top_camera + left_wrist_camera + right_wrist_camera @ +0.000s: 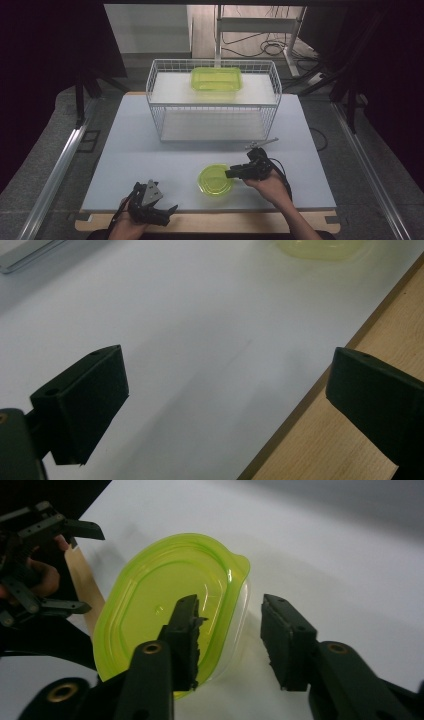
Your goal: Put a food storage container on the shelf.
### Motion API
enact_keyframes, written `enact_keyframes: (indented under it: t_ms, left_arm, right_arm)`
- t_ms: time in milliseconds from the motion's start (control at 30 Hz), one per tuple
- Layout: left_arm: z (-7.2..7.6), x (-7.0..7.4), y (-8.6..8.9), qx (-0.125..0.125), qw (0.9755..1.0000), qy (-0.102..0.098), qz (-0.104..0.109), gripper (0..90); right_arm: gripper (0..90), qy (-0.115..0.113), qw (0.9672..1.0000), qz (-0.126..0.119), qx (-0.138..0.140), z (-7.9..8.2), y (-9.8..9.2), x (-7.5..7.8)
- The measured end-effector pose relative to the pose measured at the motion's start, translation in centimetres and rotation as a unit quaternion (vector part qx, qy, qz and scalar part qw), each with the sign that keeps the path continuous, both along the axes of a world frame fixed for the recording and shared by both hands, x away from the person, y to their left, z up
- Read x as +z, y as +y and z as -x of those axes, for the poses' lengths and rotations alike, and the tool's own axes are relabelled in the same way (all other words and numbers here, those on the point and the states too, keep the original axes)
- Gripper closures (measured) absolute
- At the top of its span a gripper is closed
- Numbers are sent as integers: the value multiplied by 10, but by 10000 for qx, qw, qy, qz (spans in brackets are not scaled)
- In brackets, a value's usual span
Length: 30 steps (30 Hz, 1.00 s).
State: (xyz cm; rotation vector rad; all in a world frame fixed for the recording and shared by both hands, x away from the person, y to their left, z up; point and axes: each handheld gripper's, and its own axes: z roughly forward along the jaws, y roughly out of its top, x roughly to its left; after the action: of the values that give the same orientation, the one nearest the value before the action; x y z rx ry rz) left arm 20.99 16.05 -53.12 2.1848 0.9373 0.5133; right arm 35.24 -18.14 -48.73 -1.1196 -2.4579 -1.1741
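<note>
Plainly unlabelled green lid [165, 605] beneath right gripper [227, 630].

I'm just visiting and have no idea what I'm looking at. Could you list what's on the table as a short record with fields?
Surface: white table top
Rack: white wire shelf rack at the far side
On the rack: rectangular green container
Near edge: round green lidded container
Right gripper: open, jaws straddling the round container's rim
Left gripper: open, over the table's near edge, holding nothing

Left claw [167, 212] gapes wide near the body; right claw [231, 173], parted, reaches forward.
</note>
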Motion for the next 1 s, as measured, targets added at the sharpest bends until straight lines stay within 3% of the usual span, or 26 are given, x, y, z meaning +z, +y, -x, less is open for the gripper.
enact_keyframes:
  t_ms: [33,67,100,333,433,567,1000]
  left_arm:
    - [0,0,0,1,10000,-1,5,34]
    - [0,0,0,-4,10000,0,6,34]
    - [0,0,0,-4,10000,0,6,34]
    - [0,0,0,-17,10000,4,-1,34]
    - [0,0,0,-14,10000,1,-2,34]
    - [0,0,0,-11,10000,-6,-6,34]
    - [0,1,0,6,10000,-34,1,34]
  right_arm:
    - [634,108,9999,-57,-15,-2,0,-1]
    - [680,358,9992,-170,-38,-4,-2,-3]
    - [680,358,9992,-170,-38,-4,-2,-3]
    - [806,963,9944,-440,-14,-7,-5,-4]
    - [811,1014,9934,-531,42,-7,-5,-3]
    - [814,904,9946,-504,31,-5,-4,0]
    - [814,635,9937,-921,-18,-6,-10,21]
